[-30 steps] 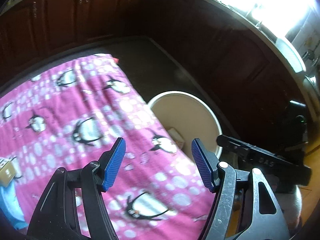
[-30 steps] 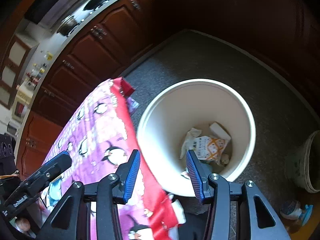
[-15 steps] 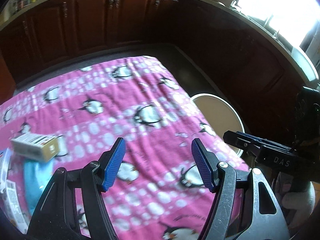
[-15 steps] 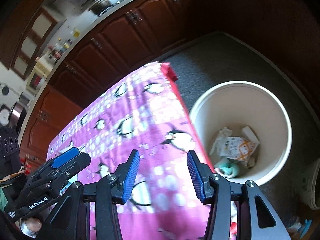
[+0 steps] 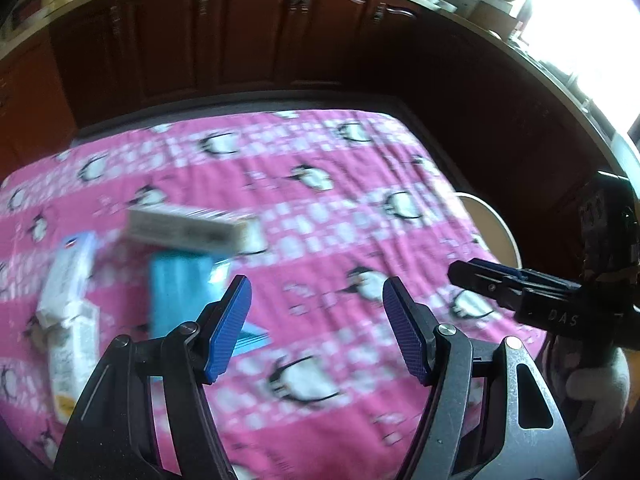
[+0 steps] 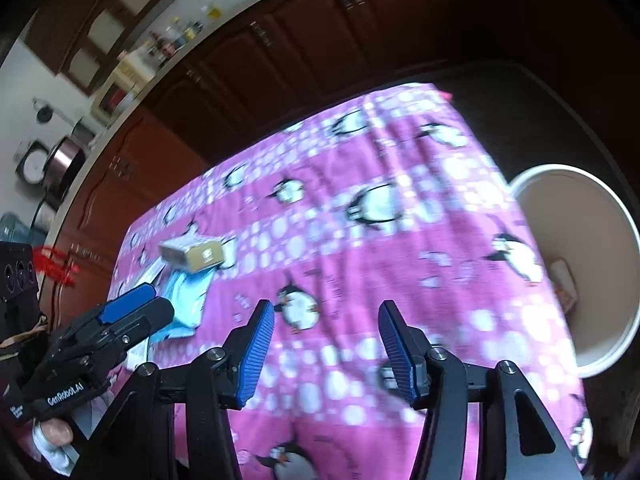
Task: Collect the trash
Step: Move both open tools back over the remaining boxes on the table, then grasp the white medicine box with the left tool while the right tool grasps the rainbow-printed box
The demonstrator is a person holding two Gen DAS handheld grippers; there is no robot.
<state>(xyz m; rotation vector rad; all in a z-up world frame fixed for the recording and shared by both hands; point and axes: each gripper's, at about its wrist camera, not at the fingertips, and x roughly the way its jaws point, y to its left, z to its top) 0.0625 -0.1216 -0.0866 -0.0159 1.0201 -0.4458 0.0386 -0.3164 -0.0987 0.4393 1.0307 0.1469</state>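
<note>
A: What is nearest in the left wrist view?

B: The left gripper (image 5: pixel 316 328). Its two blue pads stand apart and nothing is between them; below the gap is only the pink cloth with penguins (image 5: pixel 320 216) that covers the table.

A: And the right one?

B: The right gripper (image 6: pixel 326 346) also hangs over the cloth. Its jaws are opening at this moment, and between them I see no object, only the cloth. At the left edge of the right wrist view the other gripper appears from the side, with a hand under it.

A: Where is the trash?

B: A little further, on the left part of the table. Just beyond the left pad lies a flat teal packet (image 5: pixel 180 288). Left of it lie white packages (image 5: pixel 68 280), one near the table edge; they are blurred, so I cannot read them. Behind the teal packet lies a long beige carton box (image 5: pixel 192 228), and it seems to touch or overlap the packet. No gripper touches any of these.

A: And the bin?

B: The white bucket (image 6: pixel 624 216) stands on the dark floor just beside the right edge of the table, lower than the cloth. Inside I can see some pieces of trash (image 6: pixel 564 284), partly hidden by the cloth edge.

A: What is furthest?

B: Dark wooden cabinets (image 5: pixel 248 32) go around the room, with a counter on top of them and a bright window at the right.
</note>
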